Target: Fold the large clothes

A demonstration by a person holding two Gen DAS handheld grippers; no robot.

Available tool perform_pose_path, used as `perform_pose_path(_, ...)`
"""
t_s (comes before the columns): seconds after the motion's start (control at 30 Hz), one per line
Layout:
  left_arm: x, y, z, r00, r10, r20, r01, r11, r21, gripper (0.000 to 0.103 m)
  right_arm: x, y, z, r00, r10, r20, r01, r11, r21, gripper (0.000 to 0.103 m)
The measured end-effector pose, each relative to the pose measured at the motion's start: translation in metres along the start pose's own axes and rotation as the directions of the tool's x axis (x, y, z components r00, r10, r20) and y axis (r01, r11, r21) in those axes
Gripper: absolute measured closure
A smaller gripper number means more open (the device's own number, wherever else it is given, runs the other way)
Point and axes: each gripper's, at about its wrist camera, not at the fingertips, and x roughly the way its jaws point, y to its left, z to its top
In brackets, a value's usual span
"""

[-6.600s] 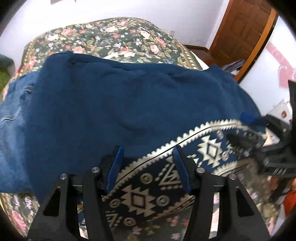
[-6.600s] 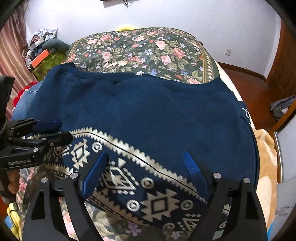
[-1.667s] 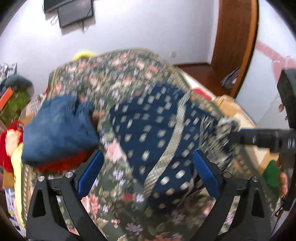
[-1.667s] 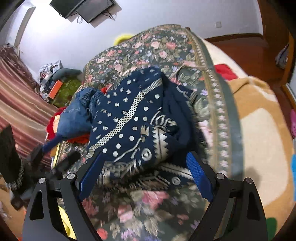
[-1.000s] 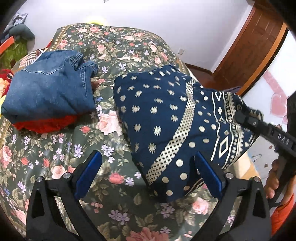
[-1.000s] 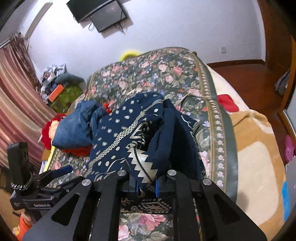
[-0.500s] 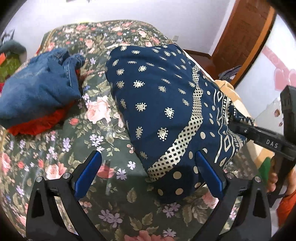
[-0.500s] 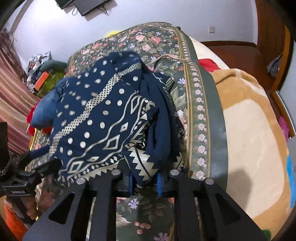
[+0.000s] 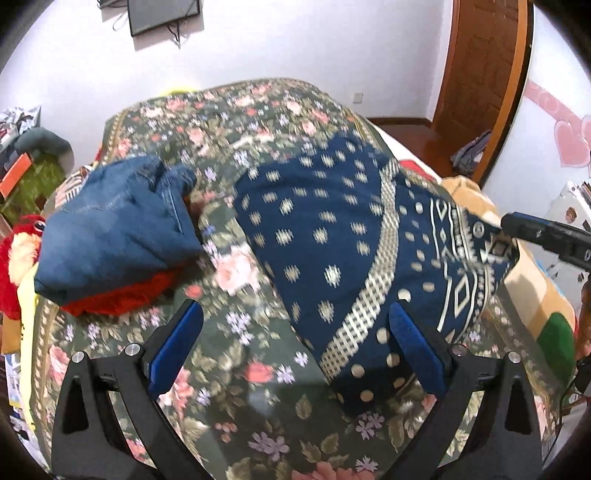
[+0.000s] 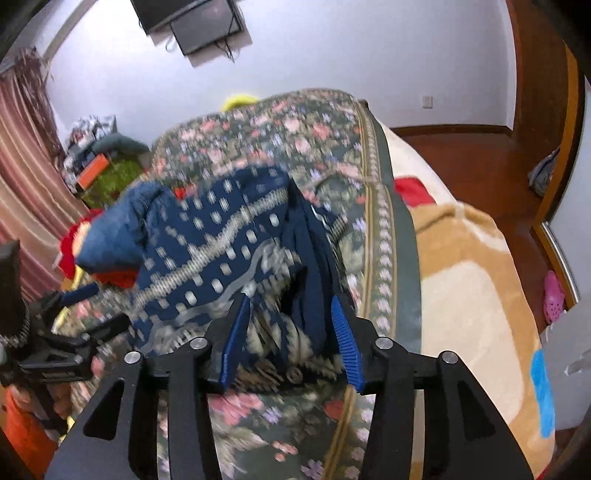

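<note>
A folded navy garment with cream dots and geometric bands (image 9: 332, 236) lies on the floral bedspread (image 9: 258, 369). My left gripper (image 9: 295, 347) is open and empty, just in front of the garment's near edge. My right gripper (image 10: 291, 339) is open, its blue pads either side of the garment's near corner (image 10: 295, 295); the garment lies loose between them. The right gripper also shows in the left wrist view (image 9: 543, 236) at the garment's right edge. The left gripper shows in the right wrist view (image 10: 85, 332) at the left.
Folded blue jeans (image 9: 118, 229) rest on a red item (image 9: 125, 291) left of the garment. A tan blanket (image 10: 472, 280) covers the bed's right side. A wooden door (image 9: 484, 66) and wall TV (image 9: 162, 14) stand behind. Clutter (image 10: 96, 155) sits at far left.
My right gripper has opened and let go of the garment's corner. Both grippers have drawn back and tilted up a little; the garment has settled on the bed.
</note>
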Motion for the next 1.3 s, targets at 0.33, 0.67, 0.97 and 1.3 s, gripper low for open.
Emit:
perform_pose_path(0.33,0.016,0.025,0.033,1.000,0.017,0.014,-0.016,0.998,-0.066,0.002,0.036,0.016,0.039,0.999,0.042,-0.003,-0.042,0.996,-0.084,0.019)
perform_pose_path(0.67,0.071,0.035,0.035,0.983,-0.152,-0.105,0.132,0.974,-0.182,0.001,0.117,-0.030,0.033,0.959,0.131,-0.253,-0.117,0.991,0.068,0.018)
perform_pose_path(0.97,0.110,0.046,0.030,0.906,-0.392,-0.158,0.310,0.870,-0.384,0.001,0.154,-0.062,0.021,0.877,0.332,-0.347,-0.249,0.932,0.264,0.000)
perform_pose_path(1.3,0.138,0.057,0.019,0.814,-0.562,-0.148,0.405,0.730,-0.551,0.000,0.164,-0.058,0.022,0.823,0.440,-0.358,-0.311,0.878,0.364,0.010)
